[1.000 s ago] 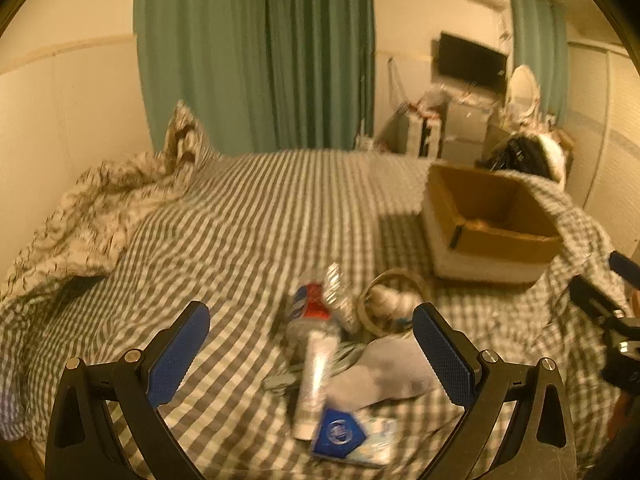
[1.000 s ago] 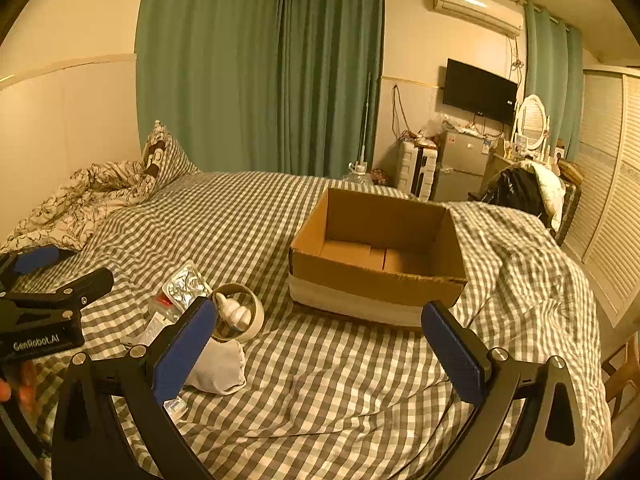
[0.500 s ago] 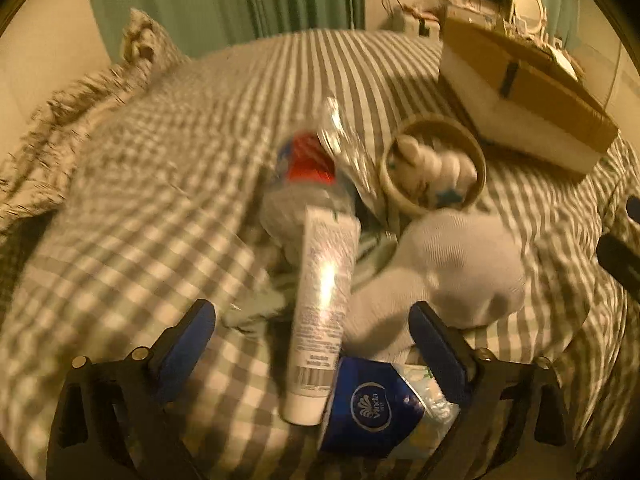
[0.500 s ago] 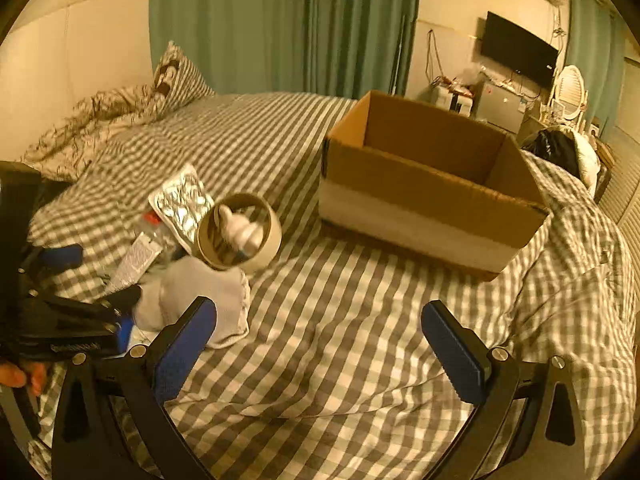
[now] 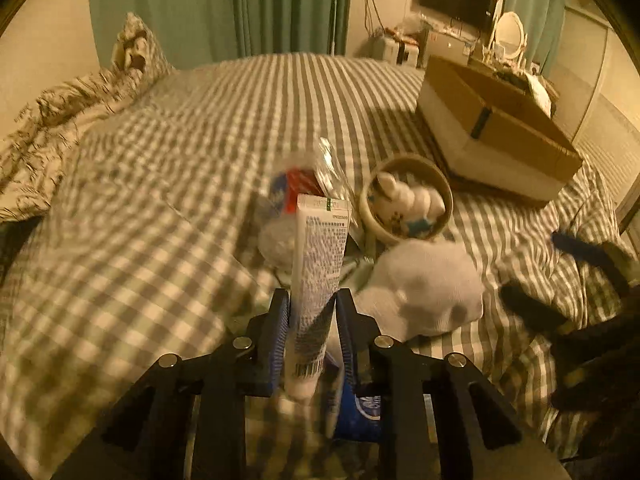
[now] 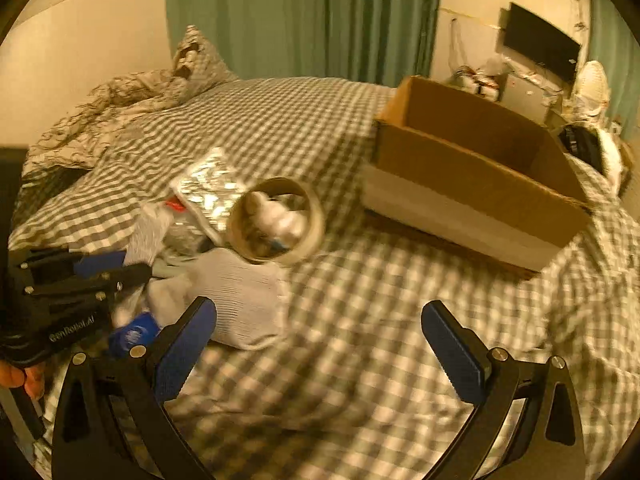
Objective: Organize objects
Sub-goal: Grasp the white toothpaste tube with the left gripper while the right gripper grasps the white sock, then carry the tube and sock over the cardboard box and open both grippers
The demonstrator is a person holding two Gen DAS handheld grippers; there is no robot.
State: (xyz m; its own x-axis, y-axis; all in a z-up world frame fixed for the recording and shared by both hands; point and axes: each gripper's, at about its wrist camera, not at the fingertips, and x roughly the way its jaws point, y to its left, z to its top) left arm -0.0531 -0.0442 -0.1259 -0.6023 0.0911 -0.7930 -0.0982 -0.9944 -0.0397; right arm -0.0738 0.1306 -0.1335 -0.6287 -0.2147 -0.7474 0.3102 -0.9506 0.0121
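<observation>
The bed sheet (image 6: 360, 380) is matt woven check cloth. The tube (image 5: 318, 264) looks like smooth glossy plastic, the box (image 6: 472, 184) plain matt cardboard, the foil pack (image 6: 206, 188) crinkly and shiny, the sock (image 5: 424, 288) soft ribbed knit.

- The left gripper (image 5: 311, 312) was a matte black frame with two arms spreading toward the near edge; triangular cut-outs pierced each arm; round silver screws sat at the joints.
- Its fingers (image 5: 277, 332) carried dark blue pads with a ribbed face.
- From the right wrist view the left gripper (image 6: 120, 266) showed a black body, small silver screws, and pale lettering reading "GenRobot.AI" on its side.
- A sliver of the left hand (image 6: 18, 376) showed bare, warm-toned skin at the near left edge.
- The right gripper (image 6: 320, 340) had the same black frame; its blue pads (image 6: 452, 346) were long, ribbed and angled; silver screws marked each pivot.
</observation>
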